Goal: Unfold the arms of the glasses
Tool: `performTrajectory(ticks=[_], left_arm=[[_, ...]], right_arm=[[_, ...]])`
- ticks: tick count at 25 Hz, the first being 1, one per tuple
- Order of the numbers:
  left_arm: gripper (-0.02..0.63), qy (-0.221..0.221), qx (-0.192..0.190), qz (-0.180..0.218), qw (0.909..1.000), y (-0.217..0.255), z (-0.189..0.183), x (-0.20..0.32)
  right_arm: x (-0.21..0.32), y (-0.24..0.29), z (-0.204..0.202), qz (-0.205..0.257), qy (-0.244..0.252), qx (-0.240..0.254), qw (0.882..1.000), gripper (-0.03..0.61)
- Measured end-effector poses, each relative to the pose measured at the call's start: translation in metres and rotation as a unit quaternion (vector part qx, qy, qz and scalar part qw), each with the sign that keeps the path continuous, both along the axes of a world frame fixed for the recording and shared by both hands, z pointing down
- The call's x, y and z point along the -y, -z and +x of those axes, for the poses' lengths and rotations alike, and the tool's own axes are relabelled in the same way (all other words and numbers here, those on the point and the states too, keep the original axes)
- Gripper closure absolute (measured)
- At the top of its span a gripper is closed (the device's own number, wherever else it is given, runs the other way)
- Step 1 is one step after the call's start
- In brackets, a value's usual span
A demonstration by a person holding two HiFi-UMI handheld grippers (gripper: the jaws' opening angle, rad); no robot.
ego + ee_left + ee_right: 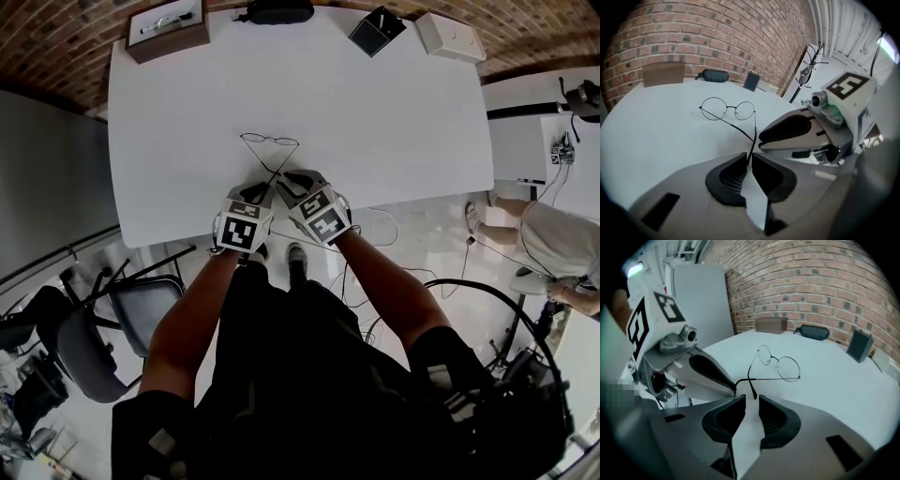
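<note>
1. The glasses (pixel 271 141) rest on the white table (pixel 394 112) near its front edge. The lens front runs left to right and faces away, and the arms cross toward me.
2. My left claw (pixel 749 157) is pinched narrow on one arm's tip. My right claw (pixel 751 402) stands slightly apart (the other tip at its mouth, seemingly untouched).
3. By the brick wall (pixel 717 37), a dark case (pixel 715 75) and a wooden box (pixel 663 74) sit well apart from the glasses.

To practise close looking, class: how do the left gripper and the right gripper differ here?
The left gripper is shut on one arm tip of the glasses; the right gripper is open, with the other arm tip only at its mouth. The left gripper's jaw gap is a sliver; the right gripper's is wider. Both sit side by side, aimed at the glasses.
</note>
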State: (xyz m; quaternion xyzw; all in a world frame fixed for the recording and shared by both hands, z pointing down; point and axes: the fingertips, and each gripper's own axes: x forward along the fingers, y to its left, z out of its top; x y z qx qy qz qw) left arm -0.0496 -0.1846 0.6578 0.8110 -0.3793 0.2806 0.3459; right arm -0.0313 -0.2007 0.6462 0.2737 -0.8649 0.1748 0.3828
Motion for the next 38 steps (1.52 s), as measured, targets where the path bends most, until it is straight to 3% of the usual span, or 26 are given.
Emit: performTrajectory(ticks=[3,5,11,14,17,19,24,31,34,38], left_arm=[[0.58,-0.002,0.004,0.0,1.0,-0.002,0.0,0.0],[0.535,0.001,-0.001,0.0,1.0,-0.001,0.002,-0.001],[0.494,0.016,-0.028,0.016,0.9994,0.009,0.002,0.0],[0.494,0.062,-0.041,0.021,0.997,0.025,-0.018,0.006],[0.495,0.142,-0.028,0.035,0.9888,0.04,-0.05,0.028],[0.495,0.165,-0.043,0.039,0.9846,0.046,-0.055,0.041],[0.495,0.156,-0.061,0.042,0.985,0.048,-0.041,0.065],[0.494,0.148,-0.05,0.001,0.9877,0.023,-0.03,0.068],[0.495,0.133,-0.049,0.009,0.9899,0.024,-0.032,0.069],[0.495,0.088,-0.014,0.034,0.9954,0.025,-0.037,0.069]], right_arm=[[0.007,0.009,0.016,-0.058,-0.103,0.068,0.991,0.486],[0.012,0.02,0.017,-0.078,-0.146,0.103,0.981,0.482],[0.022,0.03,0.006,-0.079,-0.187,0.102,0.974,0.469],[0.024,0.028,0.006,-0.09,-0.221,0.099,0.966,0.468],[0.027,0.023,0.004,-0.094,-0.229,0.094,0.964,0.466],[0.027,0.019,0.005,-0.097,-0.236,0.094,0.962,0.465],[0.03,0.018,0.001,-0.099,-0.24,0.098,0.961,0.465],[0.03,0.018,0.002,-0.102,-0.237,0.096,0.961,0.465],[0.032,0.018,0.007,-0.095,-0.231,0.091,0.964,0.465],[0.033,0.018,0.018,-0.091,-0.235,0.085,0.964,0.465]])
